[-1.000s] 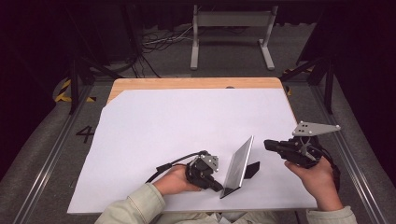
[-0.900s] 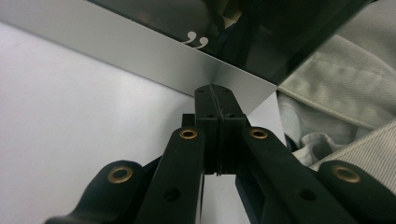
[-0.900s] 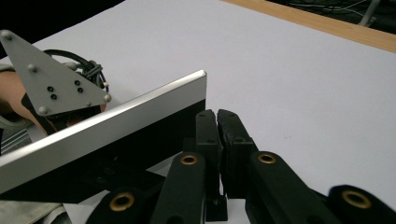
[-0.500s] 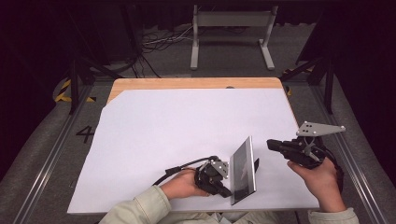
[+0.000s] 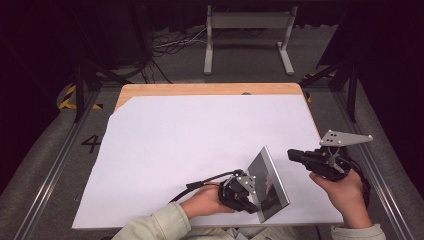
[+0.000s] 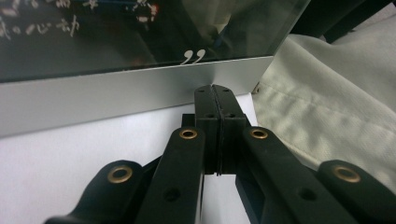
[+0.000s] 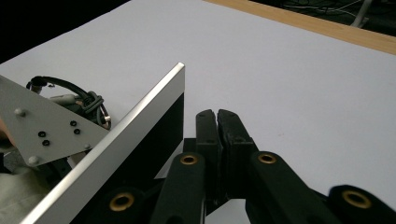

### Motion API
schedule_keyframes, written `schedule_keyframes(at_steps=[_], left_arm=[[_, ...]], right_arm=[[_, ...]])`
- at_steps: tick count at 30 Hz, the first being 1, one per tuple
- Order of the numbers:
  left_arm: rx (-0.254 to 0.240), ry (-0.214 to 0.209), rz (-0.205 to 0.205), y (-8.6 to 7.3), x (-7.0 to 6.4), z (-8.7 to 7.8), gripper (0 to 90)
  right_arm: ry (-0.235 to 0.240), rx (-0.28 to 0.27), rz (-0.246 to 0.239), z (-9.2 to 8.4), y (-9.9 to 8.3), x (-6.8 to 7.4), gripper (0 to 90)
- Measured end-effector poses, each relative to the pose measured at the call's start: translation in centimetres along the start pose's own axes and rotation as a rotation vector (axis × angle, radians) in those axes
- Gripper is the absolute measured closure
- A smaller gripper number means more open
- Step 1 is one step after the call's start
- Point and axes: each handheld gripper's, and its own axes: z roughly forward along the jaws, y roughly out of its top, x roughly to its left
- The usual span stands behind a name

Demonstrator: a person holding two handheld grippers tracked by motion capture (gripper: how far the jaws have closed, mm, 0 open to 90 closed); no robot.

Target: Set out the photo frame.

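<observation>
At the near edge of the bench (image 5: pixel 165 145), a silver-framed picture frame (image 5: pixel 270 182) is propped up tilted, its lower rim pushed against by the pressed-together jaws of the left gripper (image 6: pixel 213 95), which pinch nothing. Just to its right, the right gripper (image 5: pixel 295 155) is held apart from the frame with its jaws likewise closed on nothing, so the frame is judged raised but not yet settled. On the glass, white quotation marks (image 6: pixel 191 56) can be read, the remaining writing being too blurred; farther off, a "4" (image 5: pixel 91 144) is marked on the floor at the left.
</observation>
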Motion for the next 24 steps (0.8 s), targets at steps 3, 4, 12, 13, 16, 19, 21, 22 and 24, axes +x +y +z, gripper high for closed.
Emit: schedule_keyframes(at_steps=[3,4,12,13,16,19,21,22,24], left_arm=[[-0.009,0.013,0.003,0.3,-0.1,0.3,89.9],[-0.018,0.017,0.003,0.3,-0.1,0.4,89.9],[-0.038,0.028,-0.01,0.6,-0.2,0.9,89.8],[-0.039,0.036,-0.006,0.6,-0.2,0.9,89.7],[-0.038,0.042,-0.03,0.6,-0.1,0.5,86.8],[-0.047,0.044,-0.043,0.5,0.1,-0.2,84.8],[-0.046,0.049,-0.043,0.4,0.1,-0.7,84.2],[-0.054,0.055,-0.044,0.4,0.0,-1.0,83.4],[-0.055,0.059,-0.051,0.2,0.0,-1.7,80.5]], right_arm=[[0.0,0.0,0.001,0.0,0.0,0.0,86.7],[0.0,0.0,0.003,-0.1,0.0,0.0,86.5],[0.002,-0.006,0.012,-0.3,0.1,0.0,85.5],[0.002,-0.007,0.013,-0.3,0.1,0.0,85.2],[0.008,-0.005,0.016,-0.3,0.1,0.1,83.7],[0.018,-0.002,0.033,-0.5,0.2,0.1,81.1],[0.019,-0.001,0.035,-0.5,0.2,0.2,80.2],[0.017,-0.002,0.039,-0.6,0.3,0.3,79.8],[0.018,-0.005,0.047,-0.8,0.4,0.4,79.4]])
